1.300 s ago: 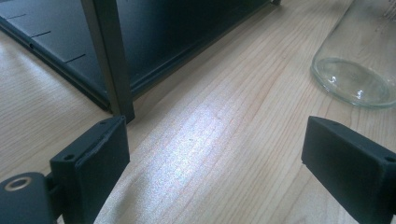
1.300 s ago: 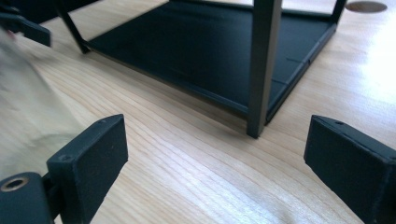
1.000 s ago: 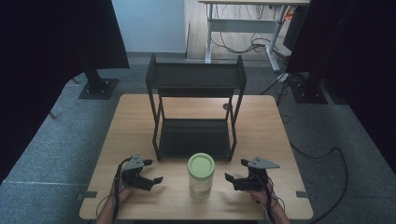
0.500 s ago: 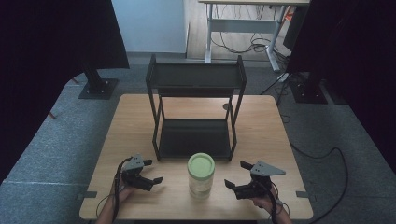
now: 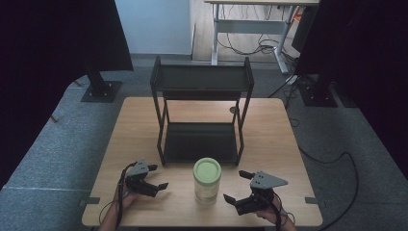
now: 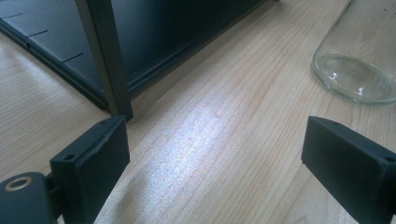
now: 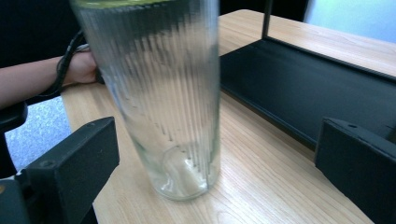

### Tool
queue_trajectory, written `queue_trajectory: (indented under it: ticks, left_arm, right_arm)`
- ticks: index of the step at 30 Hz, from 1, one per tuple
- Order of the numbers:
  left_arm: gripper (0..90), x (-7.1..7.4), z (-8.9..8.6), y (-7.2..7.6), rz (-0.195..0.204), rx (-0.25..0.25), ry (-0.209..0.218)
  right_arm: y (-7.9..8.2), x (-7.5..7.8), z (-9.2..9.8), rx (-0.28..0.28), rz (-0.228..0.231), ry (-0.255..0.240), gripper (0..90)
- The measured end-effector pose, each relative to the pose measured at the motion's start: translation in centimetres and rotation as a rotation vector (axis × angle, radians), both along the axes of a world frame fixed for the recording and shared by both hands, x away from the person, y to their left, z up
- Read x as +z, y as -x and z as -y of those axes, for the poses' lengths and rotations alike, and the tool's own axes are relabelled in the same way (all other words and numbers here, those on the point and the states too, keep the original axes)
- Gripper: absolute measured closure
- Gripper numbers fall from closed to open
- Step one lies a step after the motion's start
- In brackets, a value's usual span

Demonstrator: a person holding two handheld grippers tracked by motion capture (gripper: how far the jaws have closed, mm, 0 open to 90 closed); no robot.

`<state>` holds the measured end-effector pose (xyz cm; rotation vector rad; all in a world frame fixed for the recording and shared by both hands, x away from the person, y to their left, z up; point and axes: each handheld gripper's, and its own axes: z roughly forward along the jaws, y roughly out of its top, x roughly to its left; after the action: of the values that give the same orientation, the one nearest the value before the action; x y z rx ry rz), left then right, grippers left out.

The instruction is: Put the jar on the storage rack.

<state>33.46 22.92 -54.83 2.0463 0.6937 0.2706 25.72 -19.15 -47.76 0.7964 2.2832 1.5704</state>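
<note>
A tall ribbed glass jar with a pale green lid stands upright near the front edge of the wooden table, just in front of the lower shelf of a black two-tier metal rack. The right gripper sits just to the jar's right with its jaws spread wide and nothing between them, aimed at the jar's lower body; the left gripper rests on the jar's other side, near the rack's front leg, jaws likewise apart and empty. The main risk looks to be tipping: the jar is tall and narrow, so a jaw that bumps its side before both are around it could push it over or skid it toward the rack. The ribbed glass also looks slick, so a low or off-centre grip may let it rotate or slip once lifted. The rack's post stands close enough that a sideways swing could knock the jar against it. The tabletop is light, smooth wood grain with a soft sheen. Around it lie grey carpet, dark curtains on both sides, a stand base, and a desk with trailing cables behind.
</note>
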Motion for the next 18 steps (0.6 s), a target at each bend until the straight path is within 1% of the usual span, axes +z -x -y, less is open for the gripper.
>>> queue_trajectory:
  ticks: [4,7,14,18]
  left_arm:
    - [7.6,0.0,0.0,0.0,-0.001,0.0,0.0]
    - [7.6,0.0,0.0,0.0,0.001,-0.001,-0.002]
    - [7.6,0.0,0.0,0.0,0.001,-0.004,-0.009]
    - [7.6,0.0,0.1,0.0,0.001,-0.005,-0.011]
  right_arm:
    - [0.3,0.0,-0.7,0.033,0.004,0.02,0.0]
    - [0.3,-0.1,-1.1,0.044,0.003,0.028,0.0]
    - [0.2,-0.4,-1.8,0.054,0.004,0.026,0.0]
    - [0.2,-0.6,-2.3,0.061,0.003,0.033,0.0]
